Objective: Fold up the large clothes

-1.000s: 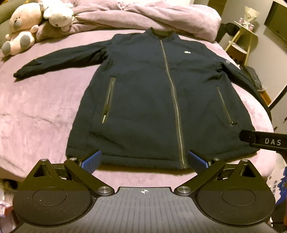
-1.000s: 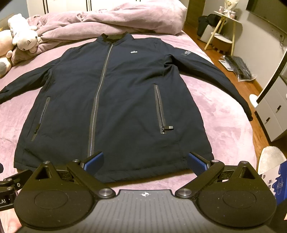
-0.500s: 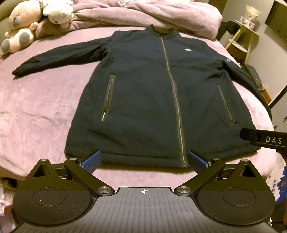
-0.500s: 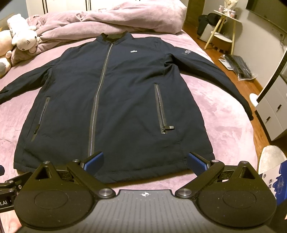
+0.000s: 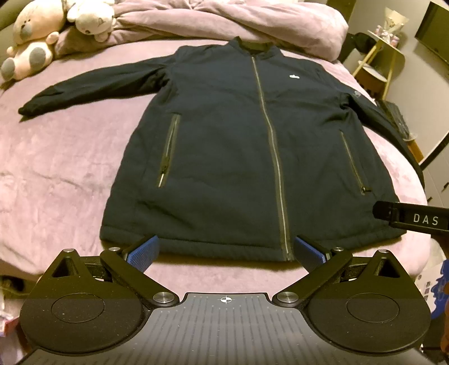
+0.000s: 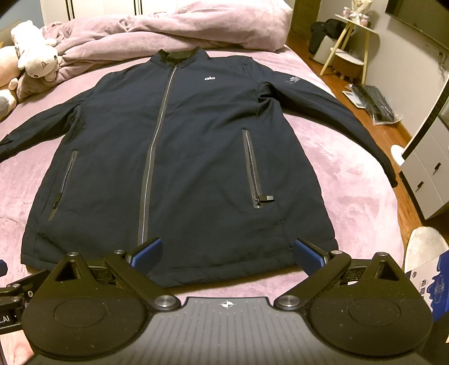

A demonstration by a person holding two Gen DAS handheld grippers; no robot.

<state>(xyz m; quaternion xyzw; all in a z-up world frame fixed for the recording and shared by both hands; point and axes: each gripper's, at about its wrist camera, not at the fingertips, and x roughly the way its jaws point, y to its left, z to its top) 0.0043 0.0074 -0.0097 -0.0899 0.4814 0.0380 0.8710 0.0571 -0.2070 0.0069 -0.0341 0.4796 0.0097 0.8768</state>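
One navy jacket [image 5: 241, 157] is spread flat on the pink bed [image 5: 56, 174], zipped, sleeves out. Two plush toys [image 5: 59, 25] and a bunched duvet [image 6: 168, 28] are seen beyond. Left tongs [image 5: 224, 250] and right tongs [image 6: 227, 251] are held apart, empty, near the hem.

In the left wrist view, the jacket [image 5: 224, 157] loses the end of one sleeve [image 5: 404, 140] past the rounded edge of the bed [image 5: 56, 174], and the small chest logo [image 5: 294, 76] is too blurred to read. In the right wrist view, the opposite cuff [image 6: 4, 146] runs off the picture's edge. The sleeve patch [image 6: 293, 80] is too small to make out. The plush toys [image 6: 31, 59] are partly cut off.
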